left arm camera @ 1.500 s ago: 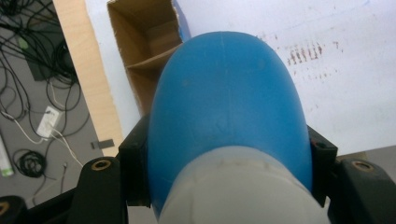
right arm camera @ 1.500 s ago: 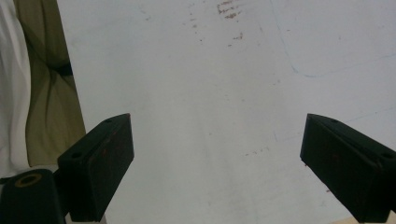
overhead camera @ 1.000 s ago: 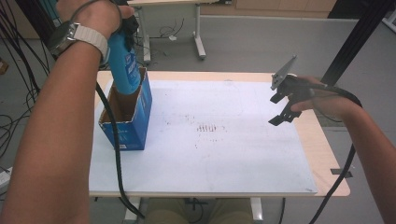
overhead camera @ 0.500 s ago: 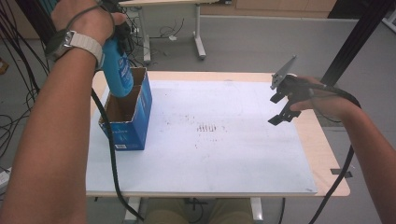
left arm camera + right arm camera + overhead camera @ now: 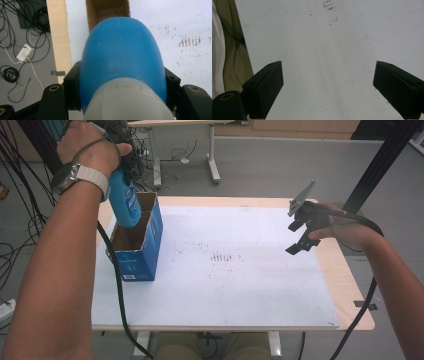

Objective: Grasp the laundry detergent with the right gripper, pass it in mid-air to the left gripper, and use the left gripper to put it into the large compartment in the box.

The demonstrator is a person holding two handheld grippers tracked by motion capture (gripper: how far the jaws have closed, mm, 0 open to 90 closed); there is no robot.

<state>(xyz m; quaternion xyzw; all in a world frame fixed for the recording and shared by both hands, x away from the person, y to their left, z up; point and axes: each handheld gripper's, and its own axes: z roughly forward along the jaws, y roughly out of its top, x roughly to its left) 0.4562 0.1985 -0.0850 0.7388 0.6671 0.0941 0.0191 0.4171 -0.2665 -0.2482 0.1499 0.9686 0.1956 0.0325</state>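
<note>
The left tool (image 5: 120,157) is clamped on a blue plastic bottle with a white cap end (image 5: 125,202), its two black jaws pressing the bottle's sides just above that cap, as the left gripper view shows (image 5: 122,57). In the high view the bottle hangs bottom-down, with its lower end dipping into the open top of a blue cardboard box with a bare brown inside (image 5: 142,245). The box stands near the left edge of the table (image 5: 345,285), toward the far left corner, on the white sheet (image 5: 225,290) that covers most of the light wooden top. In the left gripper view the box's opening (image 5: 107,10) lies just beyond the bottle's rounded bottom. The right tool (image 5: 300,235) is held above the right part of the table, near its right edge and well apart from the box; its jaws stand wide with nothing between them, and the right gripper view (image 5: 327,82) looks down past them onto bare white sheet with a few faint reddish marks (image 5: 329,6).
</note>
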